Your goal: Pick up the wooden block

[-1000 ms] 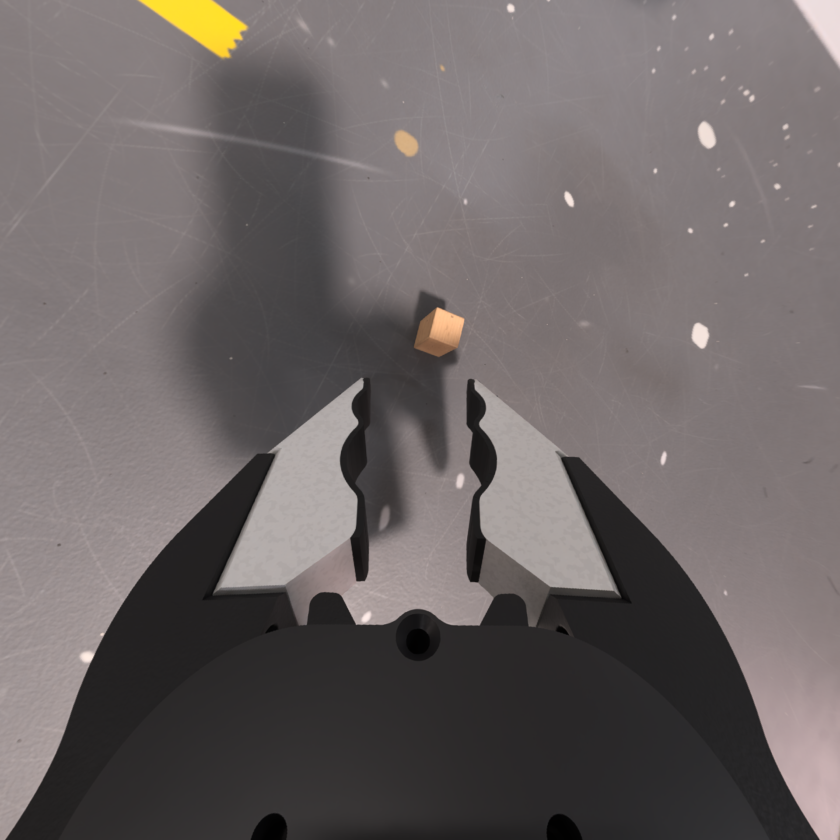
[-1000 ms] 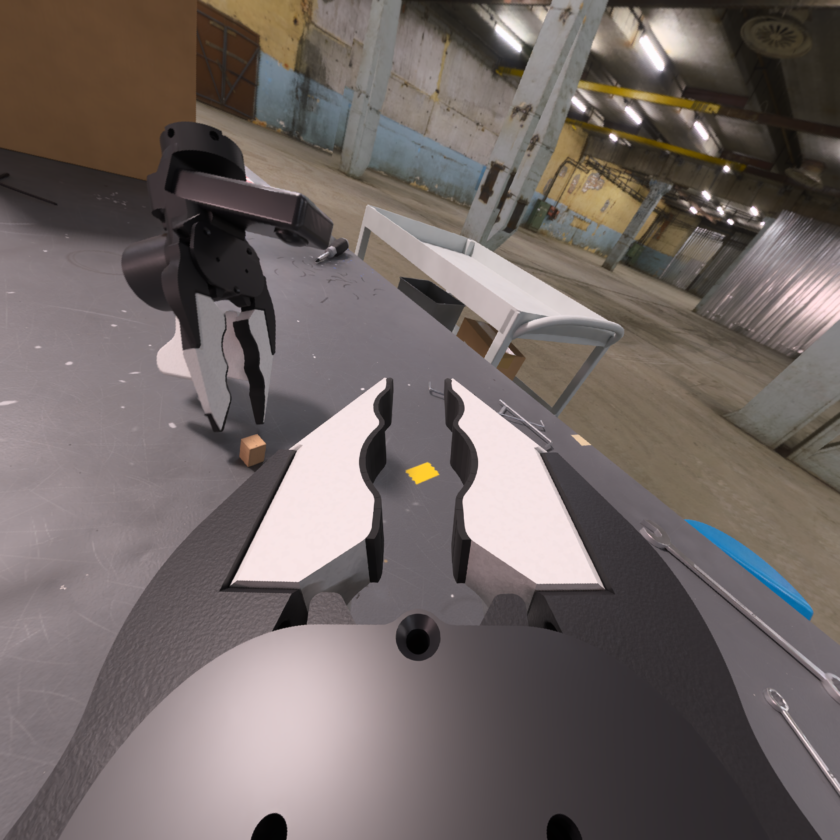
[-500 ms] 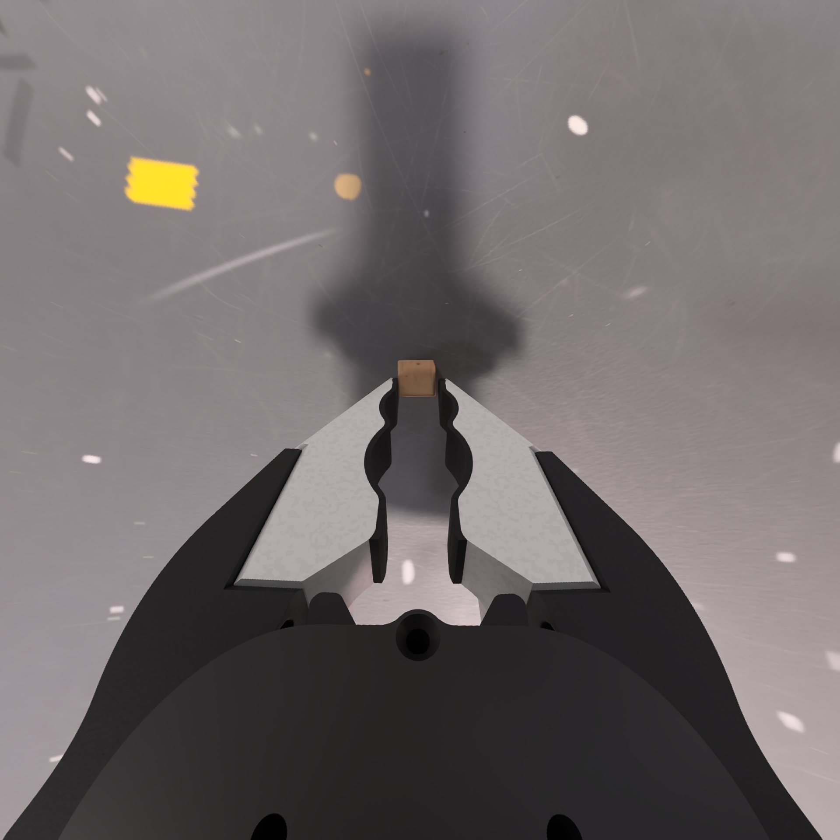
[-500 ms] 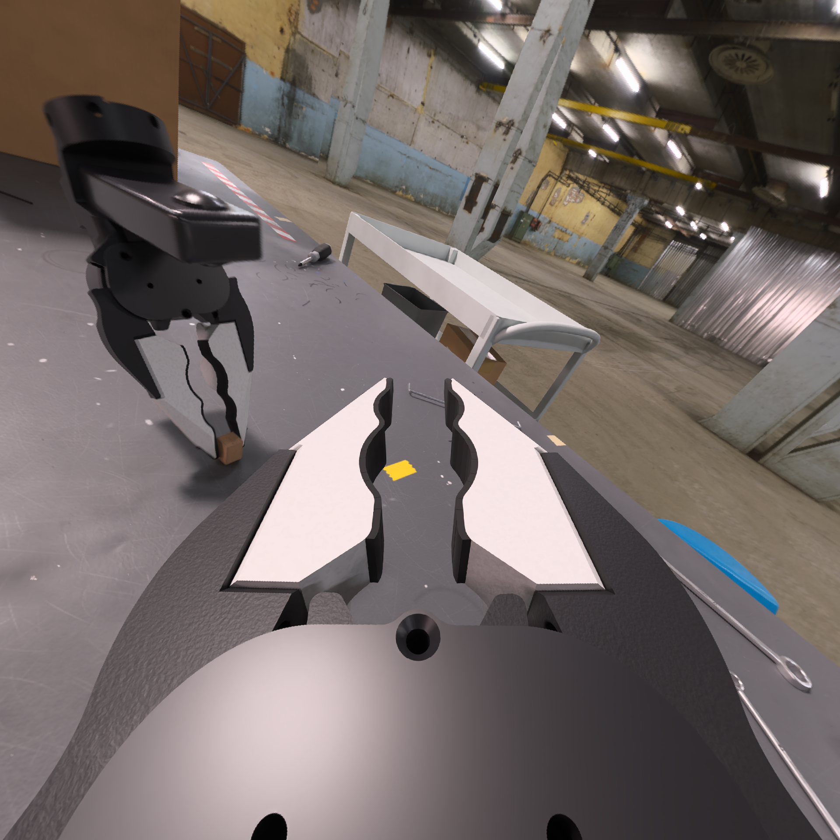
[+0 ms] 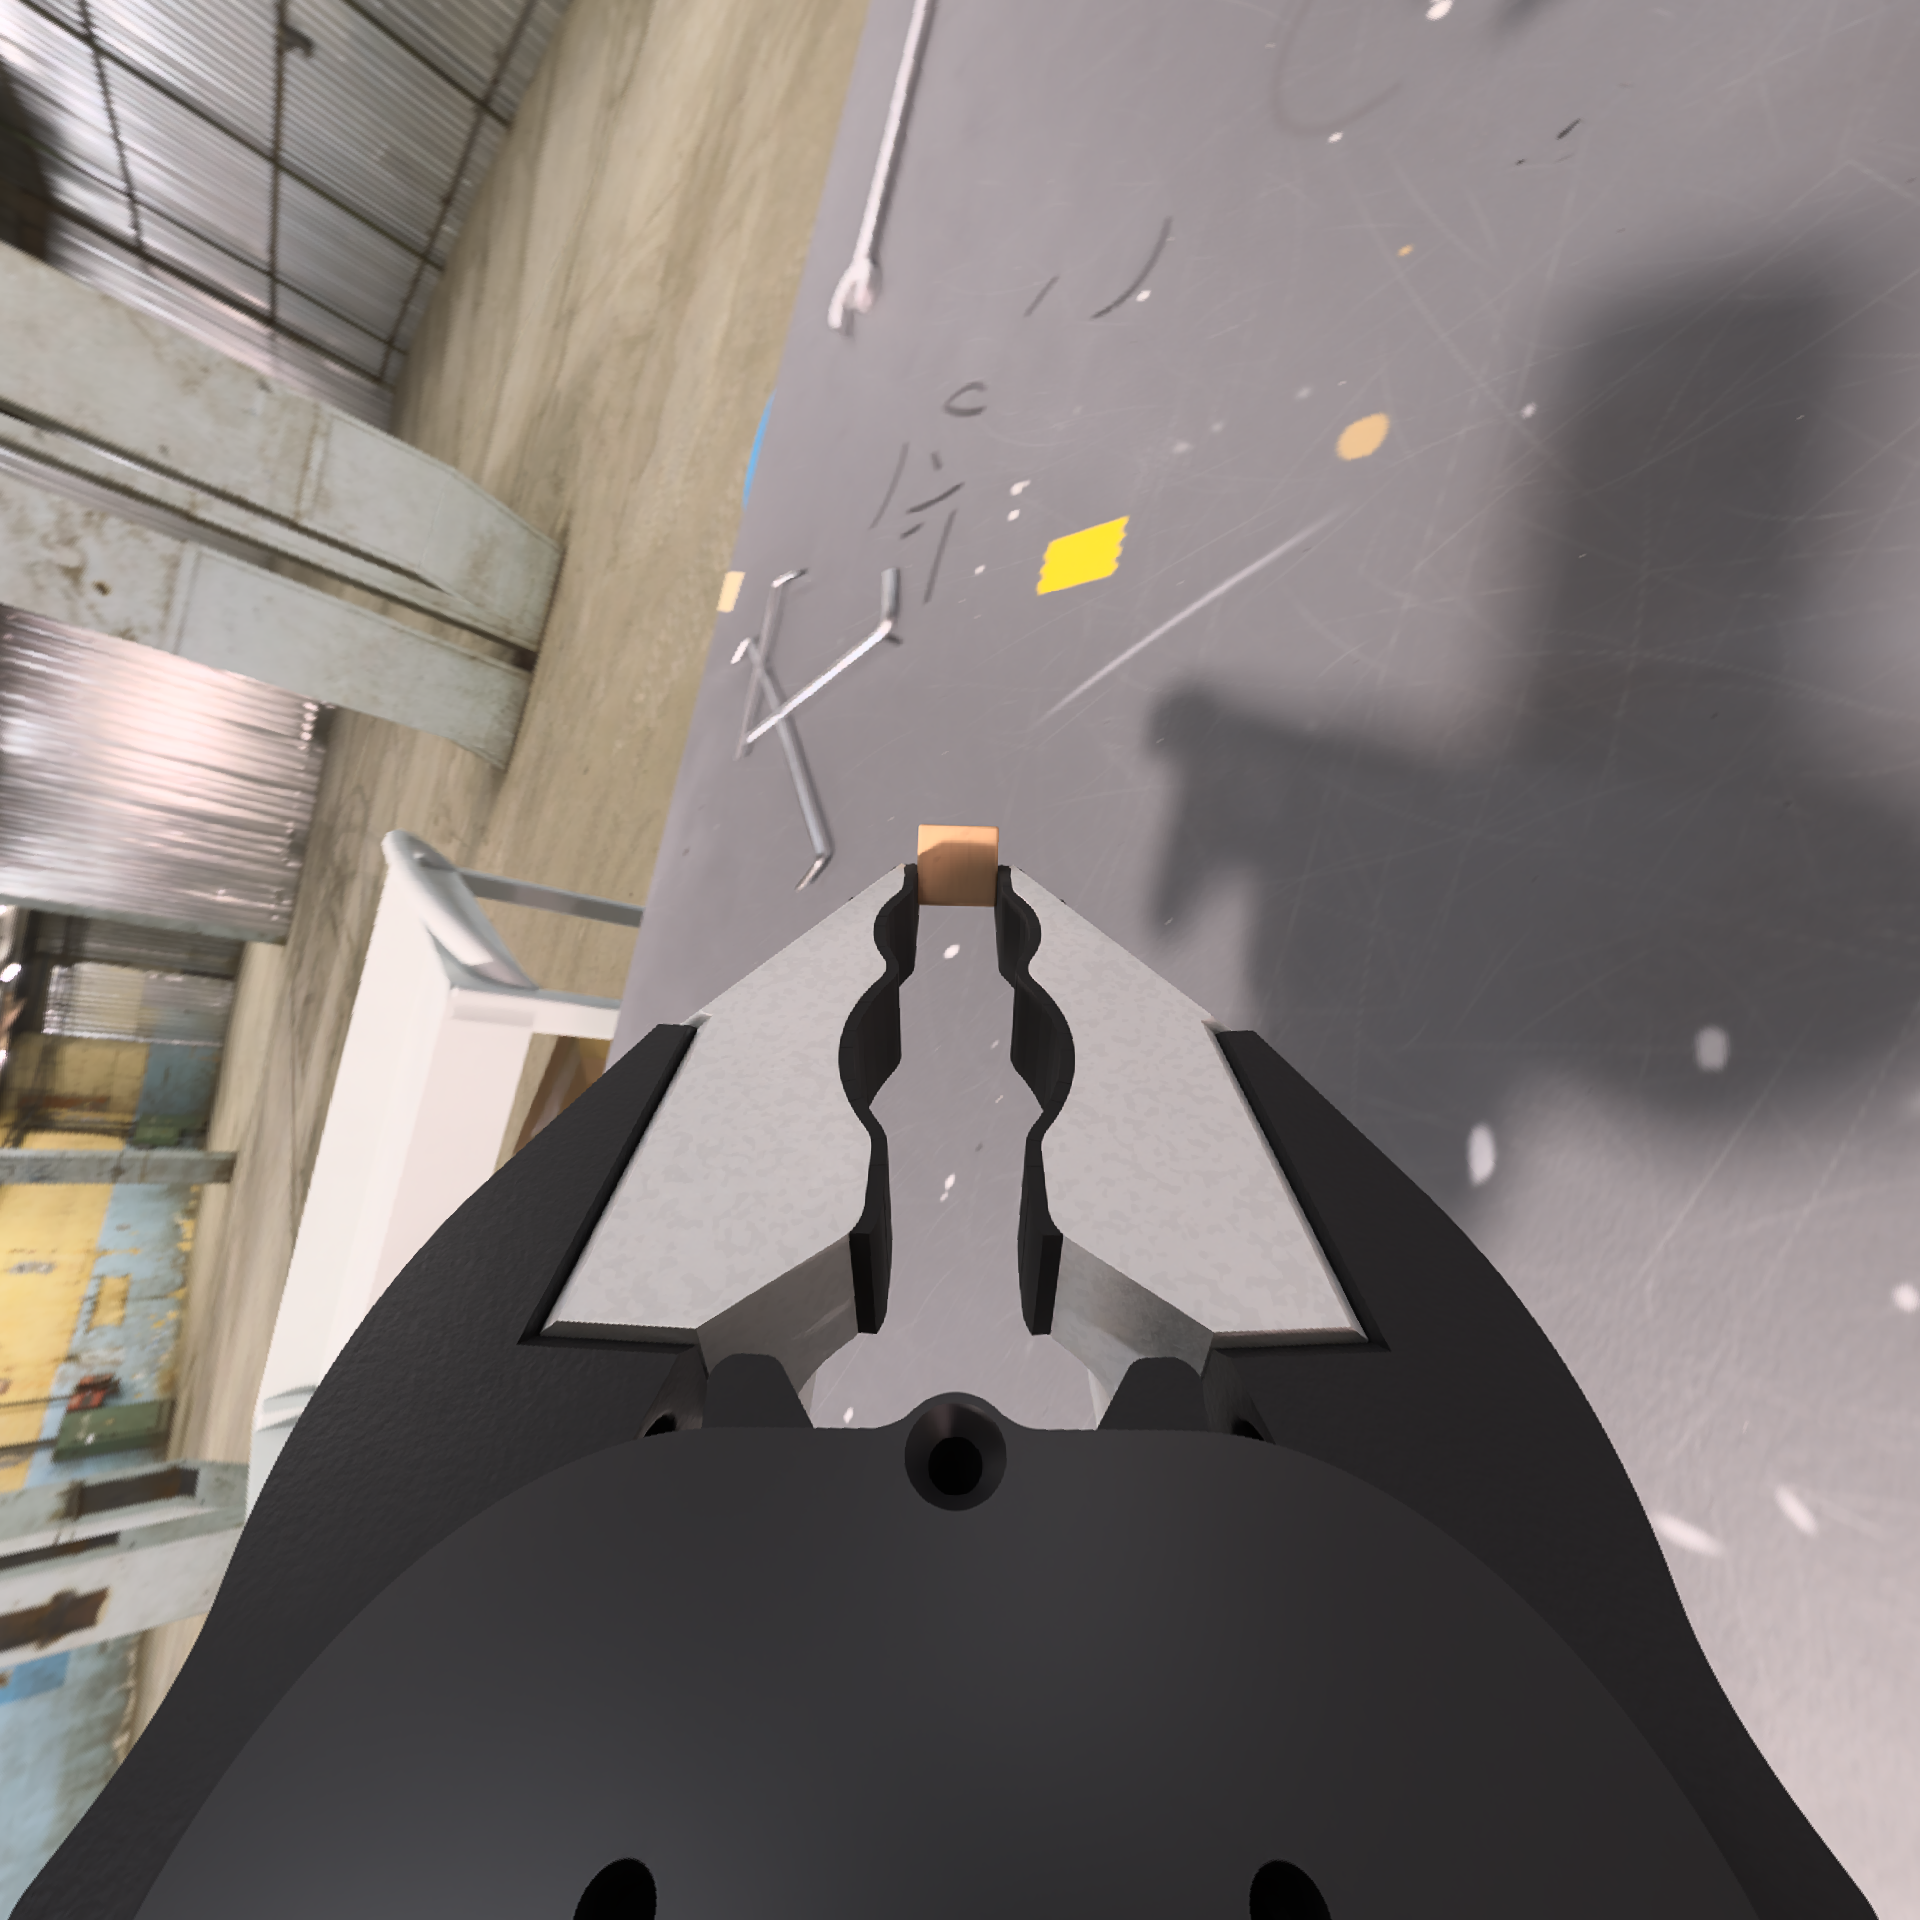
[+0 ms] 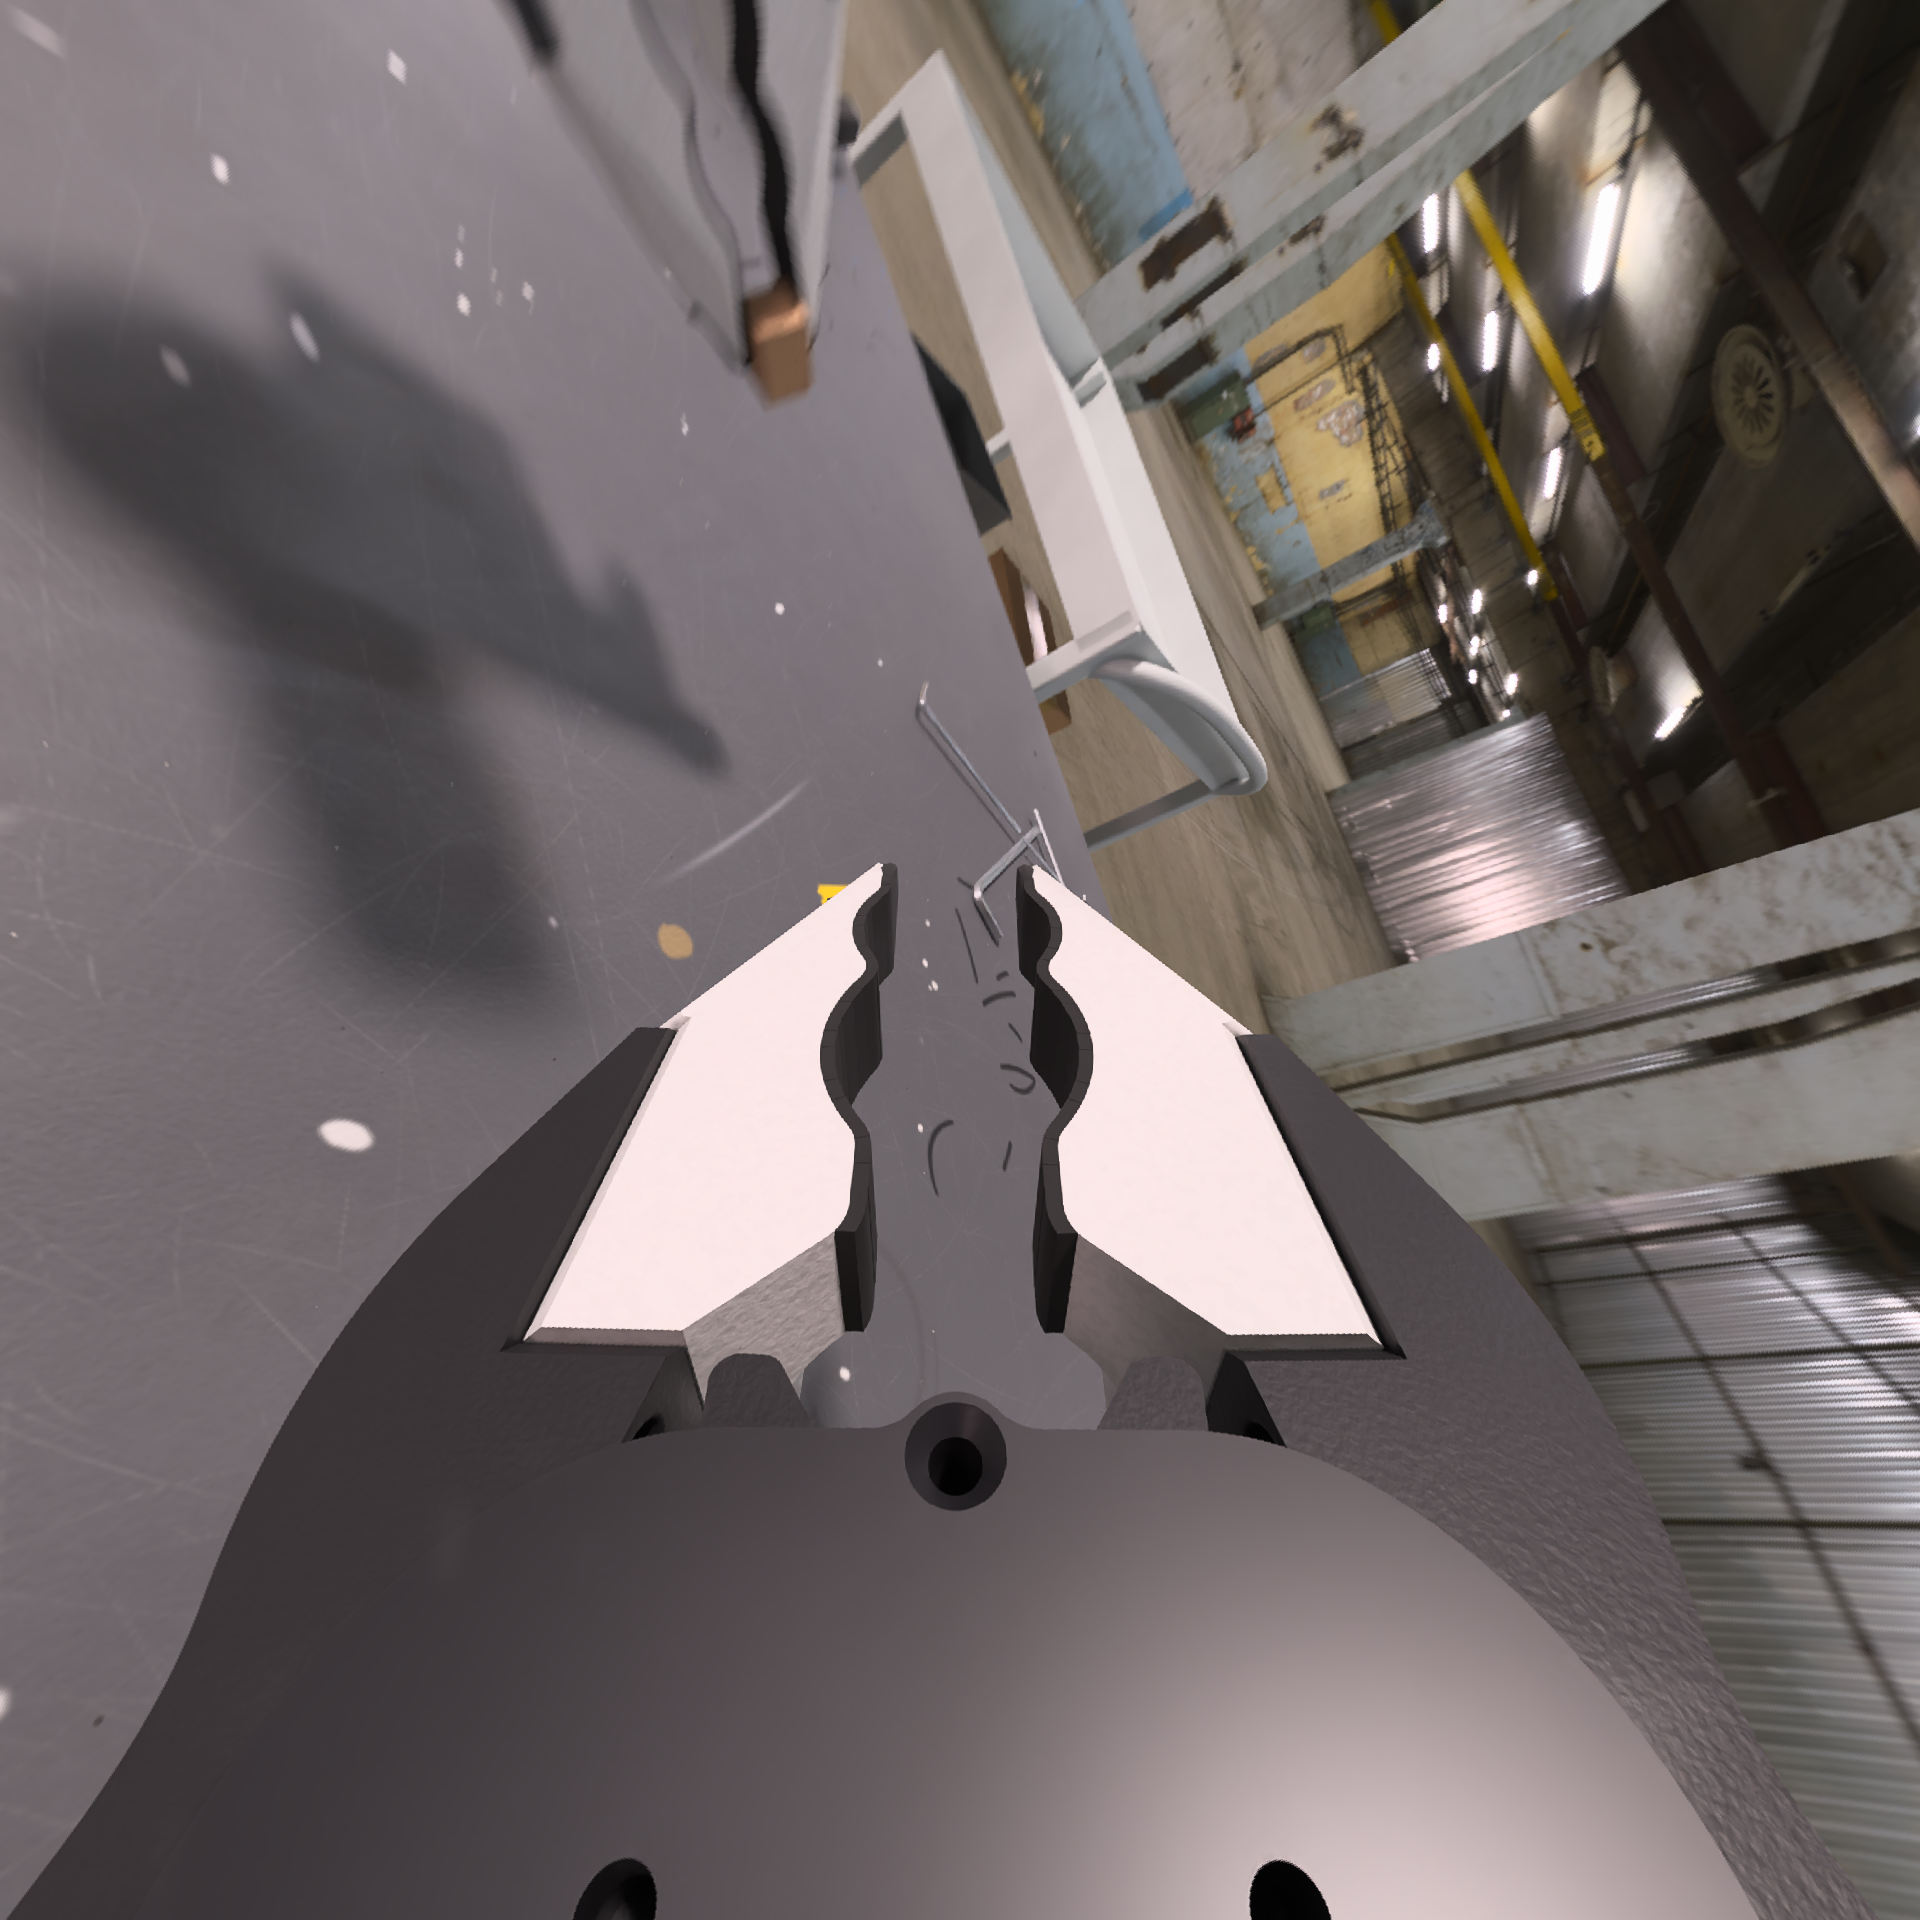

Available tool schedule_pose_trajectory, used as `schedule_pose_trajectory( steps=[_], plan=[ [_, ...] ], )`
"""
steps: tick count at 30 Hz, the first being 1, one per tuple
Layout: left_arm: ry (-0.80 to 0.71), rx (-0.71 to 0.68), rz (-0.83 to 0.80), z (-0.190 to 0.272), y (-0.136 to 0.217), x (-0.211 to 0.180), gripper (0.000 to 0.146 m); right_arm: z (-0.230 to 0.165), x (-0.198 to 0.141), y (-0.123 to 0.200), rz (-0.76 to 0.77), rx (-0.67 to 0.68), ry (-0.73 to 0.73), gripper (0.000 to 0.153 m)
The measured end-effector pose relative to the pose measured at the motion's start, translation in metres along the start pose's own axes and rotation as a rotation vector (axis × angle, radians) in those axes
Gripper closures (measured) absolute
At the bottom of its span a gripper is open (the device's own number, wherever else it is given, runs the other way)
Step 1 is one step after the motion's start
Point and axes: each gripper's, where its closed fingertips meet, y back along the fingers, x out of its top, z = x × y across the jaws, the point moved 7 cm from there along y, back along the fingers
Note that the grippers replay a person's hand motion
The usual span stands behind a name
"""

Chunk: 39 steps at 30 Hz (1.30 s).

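A small wooden block (image 5: 958,869) is pinched between the tips of my left gripper (image 5: 958,881), which is shut on it and holds it above the grey table (image 5: 1351,831). In the right wrist view the left gripper's fingers (image 6: 717,177) reach down from the top edge with the block (image 6: 781,341) at their tips, clear of the table. My right gripper (image 6: 956,883) is open and empty, above the table near its edge, apart from the block.
Metal hex keys (image 5: 800,707) and a wrench (image 5: 878,197) lie on the table near its edge, with a yellow tape patch (image 5: 1083,554). A white side table (image 6: 1049,436) stands on the floor beyond the edge.
The left gripper has lifted the block off the table and rolled, so its view is tilted. The right gripper has also rolled and moved, and its view now looks along the table edge.
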Motion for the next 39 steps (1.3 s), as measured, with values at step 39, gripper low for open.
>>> schedule_pose_trajectory(
  steps=[39],
  plan=[
    [0.056, -0.212, 0.211, 0.037, 0.037, 0.036, 0.132, -0.042, 0.021, -0.021, 0.022, -0.099, 0.321, 0.130]
  ],
)
